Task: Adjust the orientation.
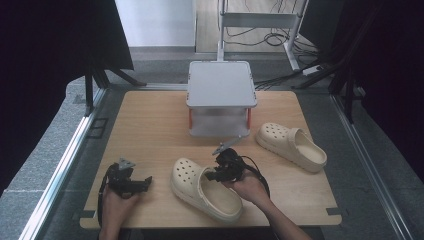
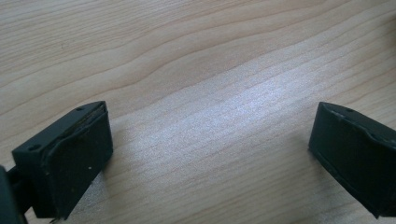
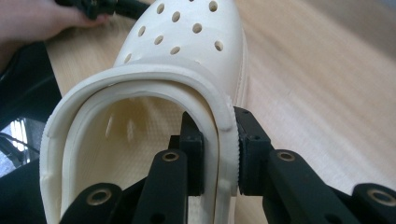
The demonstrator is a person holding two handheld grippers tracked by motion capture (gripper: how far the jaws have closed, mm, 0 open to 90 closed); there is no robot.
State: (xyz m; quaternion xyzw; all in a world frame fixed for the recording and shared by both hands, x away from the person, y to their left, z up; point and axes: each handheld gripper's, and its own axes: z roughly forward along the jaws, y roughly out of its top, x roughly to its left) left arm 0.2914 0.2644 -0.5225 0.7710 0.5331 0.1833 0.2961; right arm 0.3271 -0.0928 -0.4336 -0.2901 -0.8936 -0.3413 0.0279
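On the near middle of the wooden tabletop (image 1: 150, 115) lies a cream clog (image 1: 204, 189), its toe pointing to the far left and its heel opening toward the near right. At the right side of its opening, the right gripper (image 1: 220, 172) has its jaws narrowed onto the side wall of the clog (image 3: 154, 93), one jaw inside the shoe and one outside, the rim pinched between them. Near the left corner, the left gripper (image 1: 129, 181) rests low over bare wood, well apart from the clog; the left gripper (image 2: 210, 154) has its jaws spread wide with nothing between them. A second cream clog (image 1: 291, 145) lies to the far right. A grey two-level stand (image 1: 220, 95) sits at the far middle edge.
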